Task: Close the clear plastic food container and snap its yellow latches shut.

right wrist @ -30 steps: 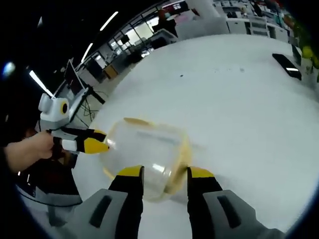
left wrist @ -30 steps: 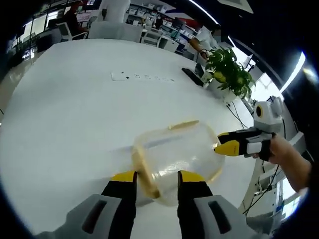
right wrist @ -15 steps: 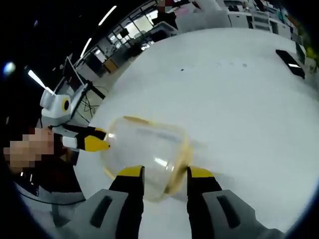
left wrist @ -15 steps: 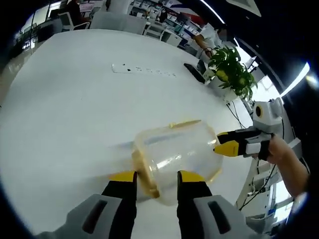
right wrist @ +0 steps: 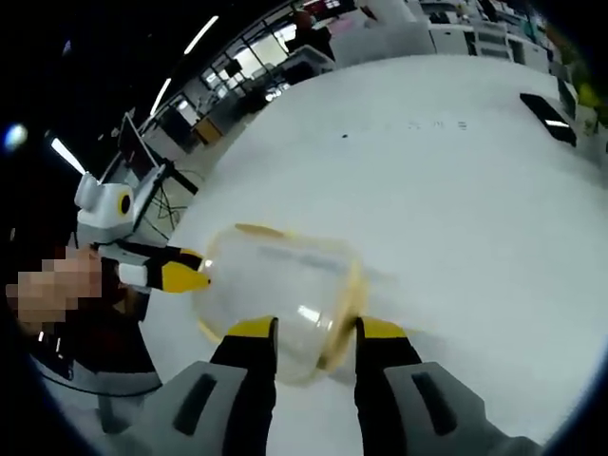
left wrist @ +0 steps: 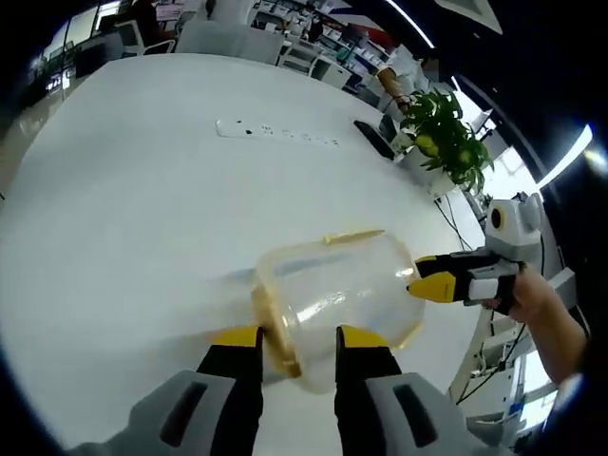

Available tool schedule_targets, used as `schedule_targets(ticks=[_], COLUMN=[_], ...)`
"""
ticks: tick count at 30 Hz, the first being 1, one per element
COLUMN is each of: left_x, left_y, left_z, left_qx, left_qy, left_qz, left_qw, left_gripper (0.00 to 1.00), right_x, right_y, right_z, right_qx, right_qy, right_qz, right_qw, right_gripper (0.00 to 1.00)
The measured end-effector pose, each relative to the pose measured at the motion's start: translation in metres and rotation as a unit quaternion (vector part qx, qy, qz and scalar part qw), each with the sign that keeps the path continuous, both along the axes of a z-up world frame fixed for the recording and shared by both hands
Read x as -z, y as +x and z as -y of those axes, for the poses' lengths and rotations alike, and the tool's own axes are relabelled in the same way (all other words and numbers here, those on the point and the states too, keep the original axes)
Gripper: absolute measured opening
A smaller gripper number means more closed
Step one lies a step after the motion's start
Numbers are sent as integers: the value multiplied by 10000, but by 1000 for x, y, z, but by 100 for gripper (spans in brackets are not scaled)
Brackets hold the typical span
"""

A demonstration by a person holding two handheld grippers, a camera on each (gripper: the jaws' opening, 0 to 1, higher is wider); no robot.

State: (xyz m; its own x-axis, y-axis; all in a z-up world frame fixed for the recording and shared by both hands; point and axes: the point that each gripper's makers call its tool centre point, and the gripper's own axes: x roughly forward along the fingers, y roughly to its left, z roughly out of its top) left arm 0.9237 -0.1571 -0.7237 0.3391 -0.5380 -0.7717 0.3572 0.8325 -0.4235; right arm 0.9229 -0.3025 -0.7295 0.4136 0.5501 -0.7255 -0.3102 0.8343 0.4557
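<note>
Bright overhead strip lights, glaring white table [left wrist: 142, 190], perhaps blurred fisheye edges

The left gripper [left wrist: 296, 334] has its two yellow-tipped jaws apart, with a gap between them. The right gripper [right wrist: 315, 328] also has its jaws apart, and in the left gripper view it comes in from the side with its yellow tips close together and a hand [left wrist: 535, 294] wrapped round its back end. In the right gripper view the left gripper comes in from the other side, yellow tip first, with the person's hand behind it.
</note>
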Motion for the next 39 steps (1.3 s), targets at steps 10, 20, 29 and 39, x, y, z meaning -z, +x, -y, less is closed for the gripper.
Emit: schedule_targets(ticks=[10, 20, 29, 39], left_x=[1, 1, -3, -17], left_y=[0, -3, -10, -2], left_z=[7, 9, 15, 11], left_qx=[-21, -51, 582, 1104], left_qy=[-2, -195, -38, 205], left_qz=[17, -44, 209, 705], left_qw=[10000, 9998, 9981, 9912], left_gripper=[19, 22, 27, 29], right_x=[-2, -7, -10, -15], right_y=[-10, -16, -17, -12], right_z=[-3, -3, -9, -9], right_qx=[53, 31, -429, -753], right_qy=[133, 213, -147, -615], right_qz=[-135, -113, 441, 798], right_qw=[9998, 9997, 9980, 9921], right_gripper=[26, 28, 33, 31])
